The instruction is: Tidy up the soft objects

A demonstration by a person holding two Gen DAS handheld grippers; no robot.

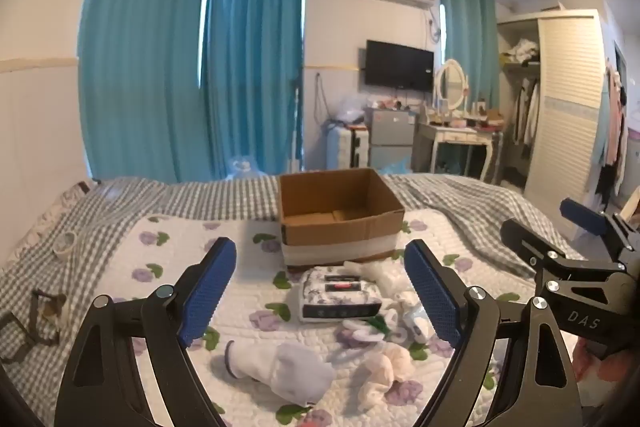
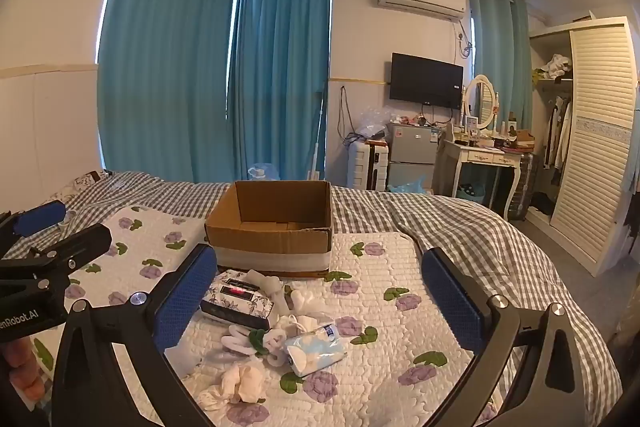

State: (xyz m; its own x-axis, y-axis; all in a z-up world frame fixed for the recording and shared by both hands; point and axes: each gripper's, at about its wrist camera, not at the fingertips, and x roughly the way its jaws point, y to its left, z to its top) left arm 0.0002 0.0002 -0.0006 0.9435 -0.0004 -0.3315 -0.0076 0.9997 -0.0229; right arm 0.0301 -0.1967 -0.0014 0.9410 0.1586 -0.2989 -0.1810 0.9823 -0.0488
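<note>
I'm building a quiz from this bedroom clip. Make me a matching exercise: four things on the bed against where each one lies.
Things:
1. cardboard box
2. floral tissue pack
3. rolled white sock
4. tape roll

Places:
a. nearest the left gripper
b. on the gingham cover, far left
c. just in front of the box
d. behind the pile, open, nothing visible inside

Pairs: 1-d, 2-c, 3-a, 4-b

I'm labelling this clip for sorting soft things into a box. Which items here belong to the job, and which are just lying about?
Part of the job:
cardboard box, open and empty
floral tissue pack
white socks
blue-white packet
cream cloth bundle

Just lying about:
tape roll on the checked blanket
TV
dressing table
</note>
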